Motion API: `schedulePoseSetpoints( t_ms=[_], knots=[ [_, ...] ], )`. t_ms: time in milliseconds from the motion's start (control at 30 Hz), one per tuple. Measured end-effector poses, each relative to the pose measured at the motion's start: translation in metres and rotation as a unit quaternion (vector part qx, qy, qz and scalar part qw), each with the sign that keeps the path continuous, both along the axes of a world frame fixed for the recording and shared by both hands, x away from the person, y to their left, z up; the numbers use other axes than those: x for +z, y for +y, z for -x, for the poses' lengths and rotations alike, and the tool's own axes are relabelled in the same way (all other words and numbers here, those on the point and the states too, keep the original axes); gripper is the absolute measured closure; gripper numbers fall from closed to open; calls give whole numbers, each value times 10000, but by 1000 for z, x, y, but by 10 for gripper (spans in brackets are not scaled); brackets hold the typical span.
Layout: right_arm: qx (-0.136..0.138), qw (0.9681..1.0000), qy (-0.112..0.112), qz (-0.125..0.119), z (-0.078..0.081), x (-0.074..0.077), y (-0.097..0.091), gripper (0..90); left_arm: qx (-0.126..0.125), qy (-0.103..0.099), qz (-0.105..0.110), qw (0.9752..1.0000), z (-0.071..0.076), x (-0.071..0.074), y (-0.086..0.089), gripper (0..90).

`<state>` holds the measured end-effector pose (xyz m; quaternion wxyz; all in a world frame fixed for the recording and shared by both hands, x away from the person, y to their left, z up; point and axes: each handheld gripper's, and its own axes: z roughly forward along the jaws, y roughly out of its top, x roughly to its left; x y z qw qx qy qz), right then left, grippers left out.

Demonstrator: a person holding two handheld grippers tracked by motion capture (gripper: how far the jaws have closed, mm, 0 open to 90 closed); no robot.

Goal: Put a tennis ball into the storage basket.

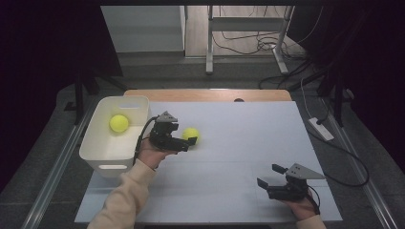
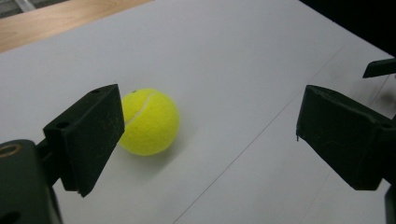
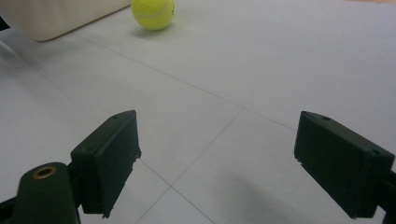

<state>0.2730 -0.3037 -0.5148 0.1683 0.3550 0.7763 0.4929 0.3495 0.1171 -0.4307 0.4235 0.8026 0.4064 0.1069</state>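
The left gripper (image 1: 190,141), blocky black jaws spread, flanks a fuzzy round yellow tennis ball (image 1: 191,135).

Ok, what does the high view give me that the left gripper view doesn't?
High view alone: the white bin with a second tennis ball inside it, and the right gripper, jaws open over bare table.

Left gripper view alone: close up, the left gripper has open jaws, and the tennis ball on the table lies near its left jaw, ungripped.

Both: that ball, the left gripper and the white table surface.
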Motion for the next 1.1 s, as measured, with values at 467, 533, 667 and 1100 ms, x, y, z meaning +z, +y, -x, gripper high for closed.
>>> schedulePoseSetpoints(
  t_ms=[467, 533, 667, 1100],
  knots=[
    [-38, 10000, -45, -15, 6, 1, -5, 138, 18, 23, -206, 9998, -4, -13, -20, 75],
    [-32, 10000, -42, -15, 6, 1, -5, 138, 14, 42, -214, 9998, -6, -14, -21, 75],
    [-51, 10000, -58, 10, 5, 1, -4, 138, 31, 103, -238, 9997, -11, -17, -20, 75],
    [-16, 10000, -65, 63, 4, 0, -3, 138, 149, 349, -369, 9986, -26, -30, -16, 64]
  ],
)
